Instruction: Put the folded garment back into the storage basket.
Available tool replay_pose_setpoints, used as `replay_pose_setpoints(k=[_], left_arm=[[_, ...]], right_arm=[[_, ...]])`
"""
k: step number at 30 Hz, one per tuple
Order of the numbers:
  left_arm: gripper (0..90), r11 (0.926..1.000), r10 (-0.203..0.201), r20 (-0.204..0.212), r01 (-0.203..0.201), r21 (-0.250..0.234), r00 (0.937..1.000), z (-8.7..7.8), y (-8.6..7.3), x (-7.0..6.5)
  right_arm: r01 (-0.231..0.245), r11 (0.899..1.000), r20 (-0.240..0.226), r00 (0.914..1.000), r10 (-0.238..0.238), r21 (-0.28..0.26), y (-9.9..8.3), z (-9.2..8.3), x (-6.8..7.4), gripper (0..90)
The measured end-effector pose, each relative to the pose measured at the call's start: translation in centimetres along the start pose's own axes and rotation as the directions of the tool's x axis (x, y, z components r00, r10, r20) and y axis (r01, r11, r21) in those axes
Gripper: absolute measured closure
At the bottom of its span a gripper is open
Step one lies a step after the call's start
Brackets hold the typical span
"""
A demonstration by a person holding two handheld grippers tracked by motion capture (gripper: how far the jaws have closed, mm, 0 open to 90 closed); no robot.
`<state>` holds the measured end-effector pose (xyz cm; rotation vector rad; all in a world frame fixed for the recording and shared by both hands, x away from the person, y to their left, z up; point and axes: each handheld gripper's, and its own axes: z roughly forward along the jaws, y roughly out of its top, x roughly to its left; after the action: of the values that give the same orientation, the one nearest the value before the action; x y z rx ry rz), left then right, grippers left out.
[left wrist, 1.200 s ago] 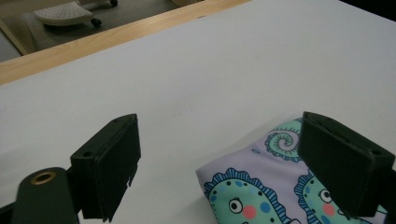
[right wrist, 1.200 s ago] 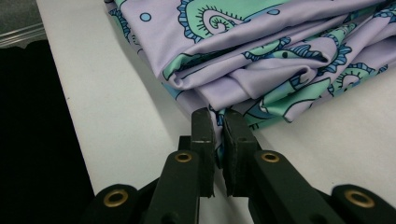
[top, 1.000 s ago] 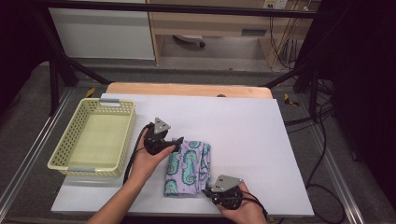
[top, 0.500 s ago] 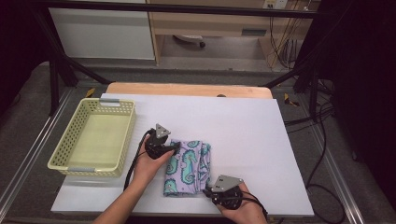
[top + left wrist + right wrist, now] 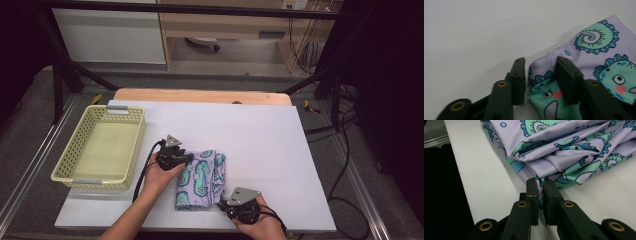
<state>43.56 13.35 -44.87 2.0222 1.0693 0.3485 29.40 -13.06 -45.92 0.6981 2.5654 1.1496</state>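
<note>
A folded lilac cloth with teal seahorse prints [image 5: 200, 180] lies on the white table top [image 5: 270, 135], near its front edge. My left gripper [image 5: 187, 159] is down at the cloth's far left corner. Its jaws have just been closing and straddle that corner [image 5: 544, 75]; the left pad [image 5: 519, 75] still stands a sliver off the fabric. My right gripper [image 5: 220, 204] sits at the near right corner, shut on the cloth's edge [image 5: 564, 145], which shows pinched between its pads [image 5: 550, 192].
A pale yellow mesh basket [image 5: 65, 170] stands at the table's left side, nothing inside it. Behind the white sheet a wooden strip [image 5: 200, 95] runs along the back. The table's front edge lies right beside my right gripper.
My left gripper has sunk onto the cloth's far left corner and its jaws have narrowed around the fabric. The right gripper and the cloth's near edge have stayed put.
</note>
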Motion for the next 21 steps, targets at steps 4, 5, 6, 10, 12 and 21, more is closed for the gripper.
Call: replay_pose_setpoints(k=[4, 5, 6, 10, 12, 21], left_arm=[[73.9, 0.9998, 0.019, 0.002, -0.019, 0.009, 0.9998, -0.2, 0.2, -0.2], [75.7, 0.9998, 0.017, 0.002, -0.017, 0.007, 0.9998, -0.2, 0.2, -0.3], [77.1, 1.0000, 0.008, 0.005, -0.008, 0.000, 1.0000, -0.3, 0.2, -0.3], [78.9, 1.0000, 0.004, 0.016, -0.004, -0.009, 0.9999, -1.2, 0.8, -0.4], [79.1, 0.9998, 0.018, 0.024, -0.018, -0.012, 0.9996, -1.8, 1.5, -0.7], [79.8, 0.9963, 0.080, 0.041, -0.081, 0.027, 0.9959, -3.7, 4.3, -1.6]], right_arm=[[0.005, 1.000, 0.004, 1.0000, -0.005, 0.008, 0.1, 0.0, 0.1, 84.8], [0.007, 1.000, 0.005, 1.0000, -0.007, 0.014, 0.2, 0.0, 0.1, 84.7], [0.010, 1.000, 0.005, 0.9999, -0.010, 0.013, 0.3, 0.0, 0.1, 84.8], [0.019, 1.000, 0.001, 0.9998, -0.019, -0.002, 0.6, -0.2, 0.1, 85.1], [0.021, 1.000, -0.005, 0.9998, -0.021, -0.021, 0.9, -0.4, 0.2, 85.2], [-0.007, 0.997, -0.059, 0.9982, 0.002, -0.076, 2.2, -1.5, -0.1, 85.5]])
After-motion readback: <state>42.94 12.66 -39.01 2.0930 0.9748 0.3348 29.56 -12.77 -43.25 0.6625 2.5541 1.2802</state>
